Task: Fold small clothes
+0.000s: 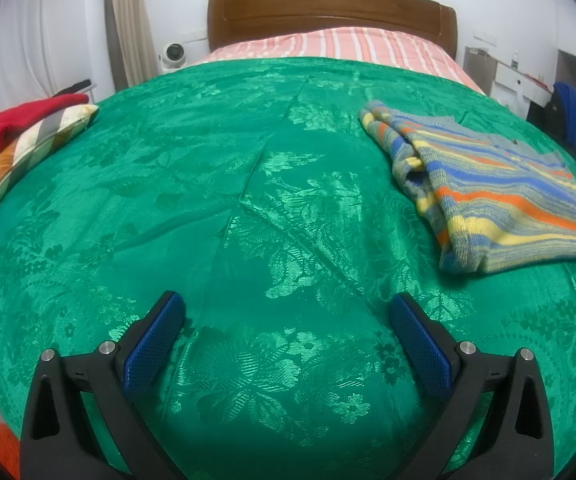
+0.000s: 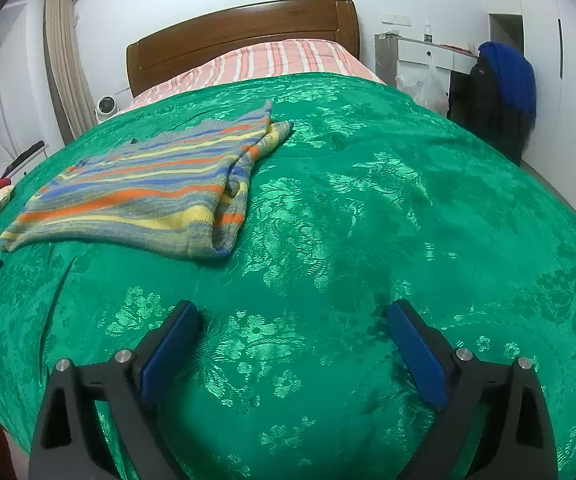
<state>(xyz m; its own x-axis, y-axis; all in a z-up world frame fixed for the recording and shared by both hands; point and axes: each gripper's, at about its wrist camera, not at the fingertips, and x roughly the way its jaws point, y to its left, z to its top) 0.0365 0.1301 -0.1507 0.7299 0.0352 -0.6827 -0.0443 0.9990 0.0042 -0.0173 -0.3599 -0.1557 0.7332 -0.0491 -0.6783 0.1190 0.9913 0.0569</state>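
Note:
A small striped knit sweater [image 1: 500, 184], in blue, orange, yellow and grey, lies folded on the green bedspread [image 1: 248, 200]. It is at the right in the left wrist view and at the upper left in the right wrist view [image 2: 140, 188]. My left gripper [image 1: 286, 308] is open and empty above the bedspread, well to the left of the sweater. My right gripper [image 2: 292, 316] is open and empty over the bedspread [image 2: 368, 220], in front and to the right of the sweater.
A striped pillow [image 1: 20, 152] with a red garment [image 1: 28, 116] on it lies at the bed's left edge. The wooden headboard [image 1: 328, 12] and a pink striped sheet [image 1: 328, 48] are at the far end. A white desk [image 2: 428, 52] and a chair with dark clothes [image 2: 500, 92] stand to the right.

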